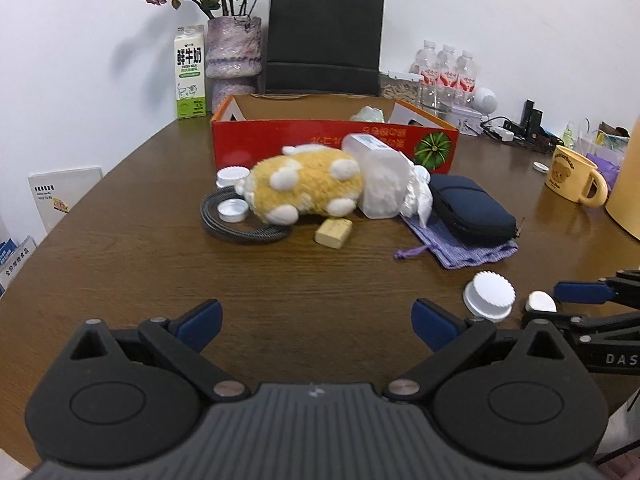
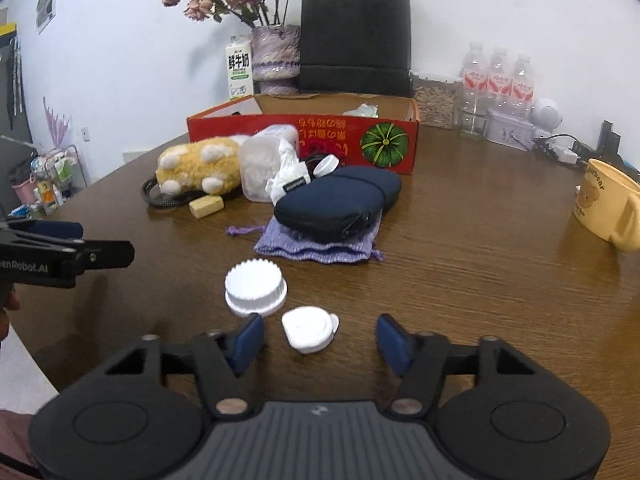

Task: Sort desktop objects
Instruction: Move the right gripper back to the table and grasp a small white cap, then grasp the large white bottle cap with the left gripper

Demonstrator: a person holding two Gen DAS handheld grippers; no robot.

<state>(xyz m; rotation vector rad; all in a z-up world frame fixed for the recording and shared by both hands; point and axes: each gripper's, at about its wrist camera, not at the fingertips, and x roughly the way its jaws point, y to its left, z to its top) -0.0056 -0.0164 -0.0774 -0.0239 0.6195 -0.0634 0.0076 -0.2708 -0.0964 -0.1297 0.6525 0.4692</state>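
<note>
Both tools tilt down over the brown desk (image 2: 480, 240). The left tool (image 1: 316, 322) gapes wide over bare wood. The right tool (image 2: 320, 338) stands half-open around a small white cap (image 2: 308, 328), pads clear of it. Beside it sits a ridged white lid (image 2: 255, 286); a red box (image 2: 304, 136) stands near the white wall.

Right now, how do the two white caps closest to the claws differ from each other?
The ridged cap is the larger, a round cap with a toothed edge and a flared base; the small cap is smooth, lower, with a little tab on one side. The ridged cap lies outside the right claw; the small cap lies between its open jaws, untouched. Both are white plastic, resting on the wooden table.
</note>
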